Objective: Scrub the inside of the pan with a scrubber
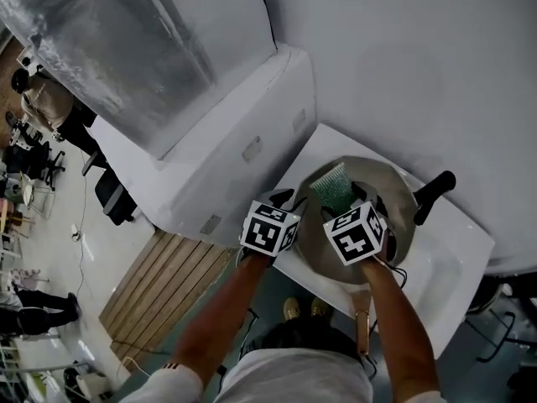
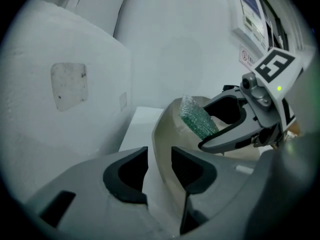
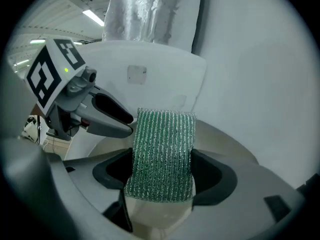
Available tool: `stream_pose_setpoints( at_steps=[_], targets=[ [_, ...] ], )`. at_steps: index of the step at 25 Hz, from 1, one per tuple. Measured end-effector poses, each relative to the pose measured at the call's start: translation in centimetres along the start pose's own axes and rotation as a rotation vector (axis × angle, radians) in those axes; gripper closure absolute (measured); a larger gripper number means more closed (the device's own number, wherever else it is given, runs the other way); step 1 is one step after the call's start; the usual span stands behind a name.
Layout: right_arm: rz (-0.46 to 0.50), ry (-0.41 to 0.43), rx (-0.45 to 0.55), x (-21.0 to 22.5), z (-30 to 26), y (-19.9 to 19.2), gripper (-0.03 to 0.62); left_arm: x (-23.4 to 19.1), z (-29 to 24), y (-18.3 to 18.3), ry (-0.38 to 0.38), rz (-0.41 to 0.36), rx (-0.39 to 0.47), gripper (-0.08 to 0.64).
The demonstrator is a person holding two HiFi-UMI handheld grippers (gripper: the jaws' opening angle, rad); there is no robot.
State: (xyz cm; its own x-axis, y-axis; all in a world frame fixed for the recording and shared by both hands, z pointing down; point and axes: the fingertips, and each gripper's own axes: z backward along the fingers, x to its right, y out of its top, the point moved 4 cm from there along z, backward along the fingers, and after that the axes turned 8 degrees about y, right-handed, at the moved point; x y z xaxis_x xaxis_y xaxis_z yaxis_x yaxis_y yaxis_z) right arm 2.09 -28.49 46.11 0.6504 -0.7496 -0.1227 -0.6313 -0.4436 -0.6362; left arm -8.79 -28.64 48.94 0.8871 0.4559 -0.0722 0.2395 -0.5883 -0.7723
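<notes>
A beige pan (image 1: pixel 396 193) sits in a white basin (image 1: pixel 445 263). My right gripper (image 1: pixel 359 198) is over the pan's inside, shut on a green mesh scrubber (image 1: pixel 333 187), which stands up between its pads (image 3: pixel 162 154). My left gripper (image 1: pixel 285 200) is at the pan's near left rim. In the left gripper view its jaws (image 2: pixel 160 166) stand wide, with the pan's rim (image 2: pixel 165 134) running between them and a thin gap showing beside the left pad. That view also shows the scrubber (image 2: pixel 197 120) and the right gripper (image 2: pixel 235 126) further along the pan.
A black handle-like part (image 1: pixel 434 193) sticks out past the pan's far right side. A white cabinet (image 1: pixel 226 141) stands close on the left, with a foil-wrapped duct (image 1: pixel 109 49) above it. White walls close in behind. Wooden slats (image 1: pixel 168 284) lie on the floor below.
</notes>
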Motion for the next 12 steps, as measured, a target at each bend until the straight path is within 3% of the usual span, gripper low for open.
stream_pose_setpoints(
  at_steps=[6,12],
  targets=[
    [0.018,0.032,-0.073,-0.9,-2.6,-0.9,0.239,-0.3,-1.0,-1.1,-0.003,0.008,-0.028,0.415],
    [0.034,0.040,-0.113,-1.3,-4.0,-1.4,0.239,-0.4,-1.3,-1.5,-0.002,0.016,-0.029,0.467]
  ],
)
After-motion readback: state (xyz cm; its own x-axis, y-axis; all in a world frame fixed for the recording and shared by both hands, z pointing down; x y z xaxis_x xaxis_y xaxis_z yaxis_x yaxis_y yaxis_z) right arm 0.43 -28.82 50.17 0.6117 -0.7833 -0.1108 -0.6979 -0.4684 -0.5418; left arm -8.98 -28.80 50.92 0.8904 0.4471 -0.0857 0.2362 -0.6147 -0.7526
